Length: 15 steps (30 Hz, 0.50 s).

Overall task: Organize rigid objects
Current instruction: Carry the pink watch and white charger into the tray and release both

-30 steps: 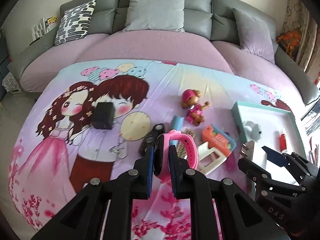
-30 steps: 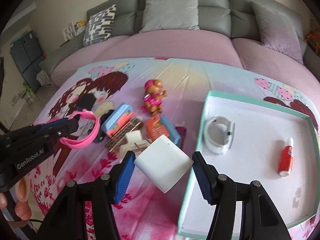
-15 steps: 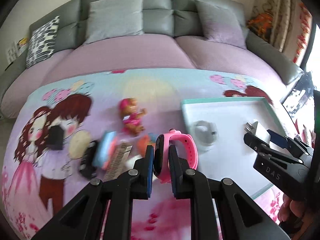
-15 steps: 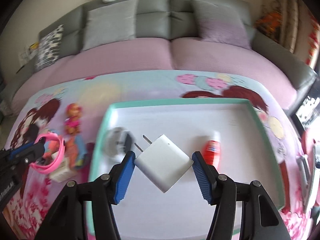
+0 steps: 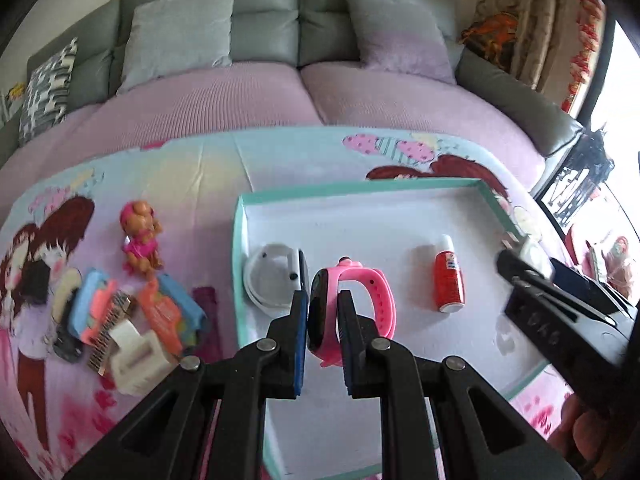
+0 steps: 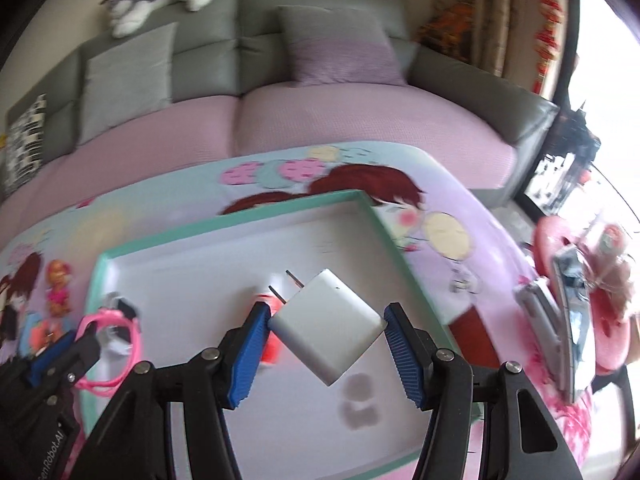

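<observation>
My left gripper [image 5: 322, 316] is shut on a pink watch [image 5: 360, 300], held by its dark face above the white tray with the teal rim [image 5: 360, 192]. My right gripper [image 6: 326, 344] is shut on a white plug charger [image 6: 326, 330], gripped corner to corner, its prongs pointing up-left, above the same tray [image 6: 240, 220]. In the tray lie a white round device [image 5: 272, 280] and a red bottle with a white cap [image 5: 448, 276]. The right gripper also shows at the right edge of the left wrist view [image 5: 532, 268], and the left gripper with the watch [image 6: 112, 344] at the lower left of the right wrist view.
Left of the tray, on the cartoon-print cloth [image 5: 200, 168], lie a toy dog figure [image 5: 140, 240], a blue and orange toy [image 5: 172, 312], a comb [image 5: 108, 328], a white block [image 5: 136, 356] and a black box [image 5: 36, 280]. A grey sofa with cushions [image 5: 260, 28] runs behind.
Both grippers have swung to the right, from over the toy pile to over the tray. The watch and the charger stay gripped as before.
</observation>
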Tool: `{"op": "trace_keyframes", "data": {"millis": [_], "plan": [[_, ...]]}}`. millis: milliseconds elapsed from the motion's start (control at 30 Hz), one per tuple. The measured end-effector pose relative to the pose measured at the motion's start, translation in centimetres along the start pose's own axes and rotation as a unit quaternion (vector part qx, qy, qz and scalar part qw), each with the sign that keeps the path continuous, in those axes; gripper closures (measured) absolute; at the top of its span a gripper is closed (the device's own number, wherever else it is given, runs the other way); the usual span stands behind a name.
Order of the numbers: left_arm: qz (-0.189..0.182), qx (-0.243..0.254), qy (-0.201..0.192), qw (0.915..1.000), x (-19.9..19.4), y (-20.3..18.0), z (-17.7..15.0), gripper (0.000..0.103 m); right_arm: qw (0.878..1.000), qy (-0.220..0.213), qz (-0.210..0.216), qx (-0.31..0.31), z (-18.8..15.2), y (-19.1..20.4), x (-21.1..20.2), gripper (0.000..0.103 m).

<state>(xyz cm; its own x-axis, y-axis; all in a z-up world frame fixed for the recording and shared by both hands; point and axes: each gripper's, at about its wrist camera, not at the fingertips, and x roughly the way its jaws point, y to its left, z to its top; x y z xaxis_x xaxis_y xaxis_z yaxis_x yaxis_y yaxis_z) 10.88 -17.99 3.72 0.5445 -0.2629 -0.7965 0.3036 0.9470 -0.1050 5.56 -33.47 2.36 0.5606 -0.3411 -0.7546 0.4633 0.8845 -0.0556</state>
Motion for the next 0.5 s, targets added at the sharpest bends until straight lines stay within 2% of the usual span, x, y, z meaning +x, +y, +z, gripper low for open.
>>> {"op": "trace_keyframes", "data": {"millis": [200, 500], "plan": [[0.018, -0.01, 0.018, 0.9996, 1.6, 0.4, -0.8, 0.088, 0.999, 0.032, -0.019, 0.01, -0.3, -1.3, 2.0, 0.041], [0.028, -0.001, 0.029, 0.9992, 2.2, 0.3, -1.3, 0.088, 0.998, 0.058, -0.007, 0.0, -1.0, -0.9, 3.6, 0.041]]}}
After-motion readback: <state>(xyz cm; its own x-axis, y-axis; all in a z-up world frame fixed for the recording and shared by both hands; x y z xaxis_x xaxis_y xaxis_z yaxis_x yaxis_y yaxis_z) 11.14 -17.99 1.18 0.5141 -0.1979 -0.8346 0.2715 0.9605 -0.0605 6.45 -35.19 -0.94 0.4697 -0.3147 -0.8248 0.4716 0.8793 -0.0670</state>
